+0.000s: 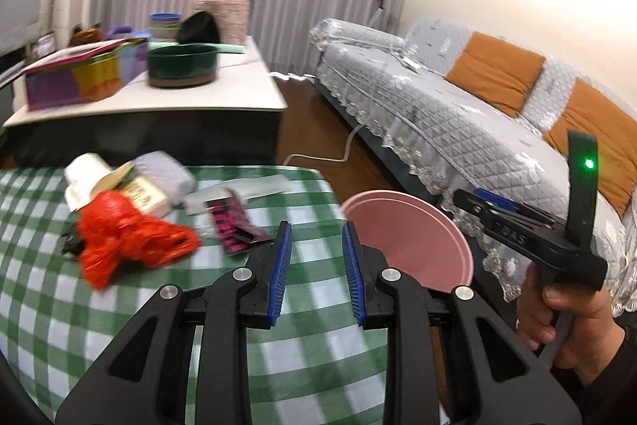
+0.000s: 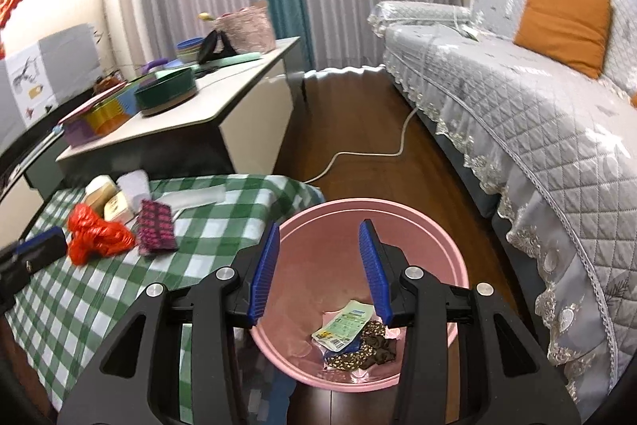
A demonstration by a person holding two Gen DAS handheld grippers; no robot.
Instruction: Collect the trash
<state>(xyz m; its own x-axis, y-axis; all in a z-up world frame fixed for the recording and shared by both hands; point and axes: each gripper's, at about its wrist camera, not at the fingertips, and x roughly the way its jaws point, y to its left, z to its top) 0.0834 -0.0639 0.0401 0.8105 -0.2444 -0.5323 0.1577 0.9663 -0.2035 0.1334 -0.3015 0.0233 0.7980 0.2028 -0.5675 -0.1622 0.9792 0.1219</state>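
Both pairs of jaws stand partly open and empty: your left gripper (image 1: 316,265) over the green-checked tablecloth (image 1: 119,305), your right gripper (image 2: 318,273) above the round pink plastic bin (image 2: 446,237), where wrappers (image 2: 350,325) already lie. The remaining trash sits at the table's far left: a crumpled red plastic bag (image 1: 119,237), a pink-and-black foil packet (image 1: 235,226) and small cardboard boxes (image 1: 139,192). The bag is limp, so your pads may pinch only a fold and drag it loose, or snag the cloth. The flat packet could slip off the edge.
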